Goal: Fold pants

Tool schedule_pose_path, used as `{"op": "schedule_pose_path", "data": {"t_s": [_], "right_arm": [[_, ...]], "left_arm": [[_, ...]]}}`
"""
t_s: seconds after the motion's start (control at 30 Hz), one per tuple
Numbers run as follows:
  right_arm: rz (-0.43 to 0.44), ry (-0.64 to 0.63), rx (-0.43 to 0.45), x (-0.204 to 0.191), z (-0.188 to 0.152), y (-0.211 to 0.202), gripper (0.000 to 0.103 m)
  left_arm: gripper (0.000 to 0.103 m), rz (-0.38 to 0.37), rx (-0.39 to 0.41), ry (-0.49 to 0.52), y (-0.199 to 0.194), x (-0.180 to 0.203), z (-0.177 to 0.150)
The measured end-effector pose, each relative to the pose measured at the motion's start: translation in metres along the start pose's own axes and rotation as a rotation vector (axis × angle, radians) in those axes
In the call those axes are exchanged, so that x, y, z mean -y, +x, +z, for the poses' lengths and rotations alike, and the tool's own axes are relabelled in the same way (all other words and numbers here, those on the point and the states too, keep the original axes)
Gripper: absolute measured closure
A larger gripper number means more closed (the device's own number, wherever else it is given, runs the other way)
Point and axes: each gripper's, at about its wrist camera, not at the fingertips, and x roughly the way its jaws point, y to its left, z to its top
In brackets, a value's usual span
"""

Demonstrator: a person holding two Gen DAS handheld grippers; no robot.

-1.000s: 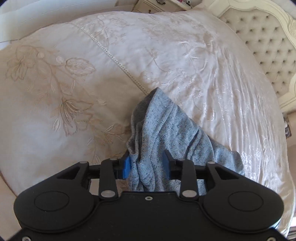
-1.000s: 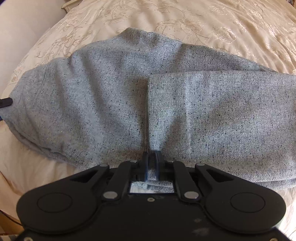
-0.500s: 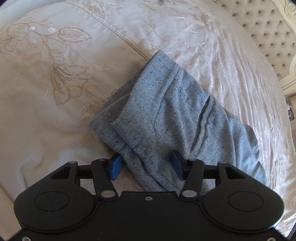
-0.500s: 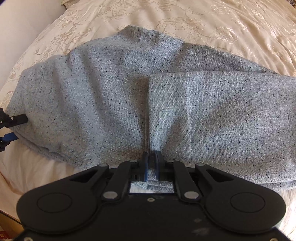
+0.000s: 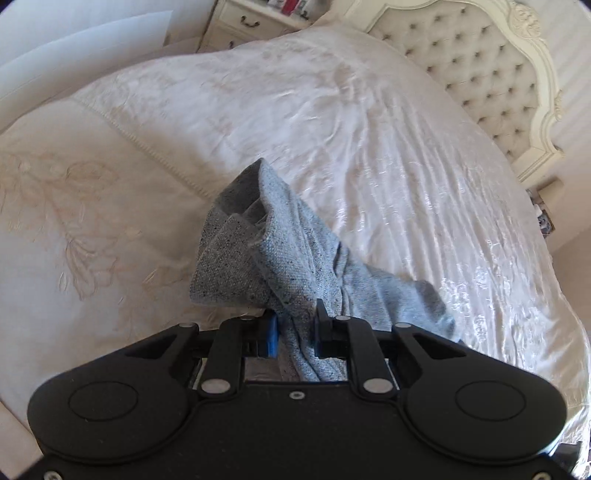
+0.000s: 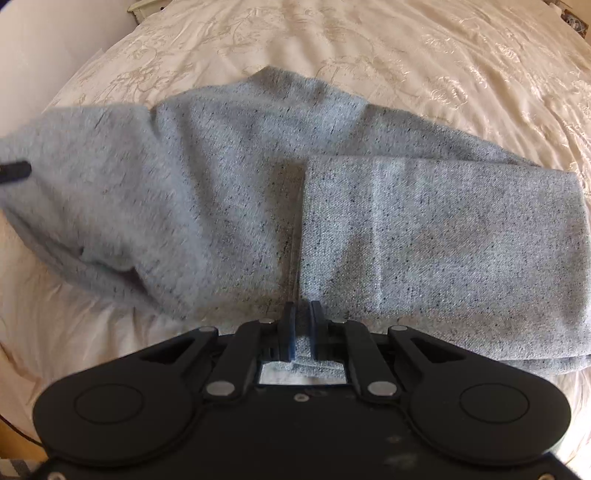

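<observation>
Grey speckled pants (image 6: 443, 240) lie across a cream embroidered bedspread (image 6: 369, 44), their right part folded over into a flat panel. My right gripper (image 6: 301, 314) is shut on the near edge of that fold, and cloth shows between its pads. In the left wrist view the other end of the pants (image 5: 295, 258) is bunched and lifted off the bed. My left gripper (image 5: 295, 317) has its jaws closing on it, blue pads pressing the cloth. A black tip of the left gripper (image 6: 14, 171) shows at the far left of the right wrist view.
The bedspread (image 5: 369, 129) stretches wide around the pants. A tufted cream headboard (image 5: 480, 74) stands at the upper right, and a pale bedside cabinet (image 5: 240, 22) at the top. The bed's edge runs along the left.
My left jaws widened over the flat pants end, then closed on it and raised it, so the cloth now hangs bunched above the bed. The right gripper kept its hold and place.
</observation>
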Motion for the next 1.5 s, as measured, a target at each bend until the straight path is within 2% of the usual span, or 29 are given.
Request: {"op": "schedule_pose_path", "data": {"t_s": [0.17, 0.23, 0.33, 0.43, 0.57, 0.67, 0.8, 0.83, 0.93, 1.03, 1.13, 1.27, 1.4, 1.5], "right_arm": [[0.029, -0.040, -0.001, -0.001, -0.008, 0.012, 0.094], [0.069, -0.065, 0.010, 0.002, -0.008, 0.008, 0.094], [0.178, -0.030, 0.060, 0.026, -0.013, -0.012, 0.095], [0.207, 0.046, 0.094, 0.064, -0.022, -0.034, 0.095], [0.191, 0.081, 0.108, 0.125, -0.037, -0.055, 0.095], [0.150, 0.116, 0.106, 0.175, -0.047, -0.064, 0.095], [0.120, 0.190, 0.086, 0.239, -0.051, -0.069, 0.092], [0.116, 0.197, 0.082, 0.249, -0.051, -0.070, 0.092], [0.117, 0.192, 0.089, 0.273, -0.046, -0.074, 0.091], [0.147, 0.213, 0.095, 0.290, -0.038, -0.076, 0.087], [0.228, 0.272, 0.101, 0.304, -0.029, -0.078, 0.082], [0.346, 0.384, 0.096, 0.317, -0.019, -0.077, 0.077], [0.313, 0.344, 0.055, 0.318, -0.013, -0.065, 0.077], [0.325, 0.387, 0.009, 0.328, -0.017, -0.056, 0.077]], "left_arm": [[0.081, -0.029, 0.082, 0.180, -0.029, 0.067, -0.008], [0.081, -0.040, 0.124, 0.260, -0.041, 0.097, -0.015], [0.081, -0.067, 0.177, 0.378, -0.055, 0.148, -0.028], [0.081, -0.096, 0.203, 0.502, -0.062, 0.202, -0.049], [0.081, -0.154, 0.160, 0.634, -0.043, 0.271, -0.096], [0.078, -0.187, 0.029, 0.670, -0.007, 0.304, -0.138], [0.077, -0.183, -0.229, 0.666, 0.048, 0.321, -0.192], [0.077, -0.173, -0.264, 0.675, 0.052, 0.325, -0.202], [0.076, -0.141, -0.196, 0.684, 0.036, 0.326, -0.212], [0.074, -0.150, -0.163, 0.597, 0.025, 0.316, -0.197], [0.072, -0.137, -0.141, 0.581, 0.023, 0.314, -0.191], [0.071, -0.136, -0.142, 0.620, 0.027, 0.329, -0.201], [0.068, -0.220, -0.214, 0.694, 0.033, 0.357, -0.220], [0.065, -0.291, -0.239, 0.735, 0.026, 0.363, -0.229]]}}
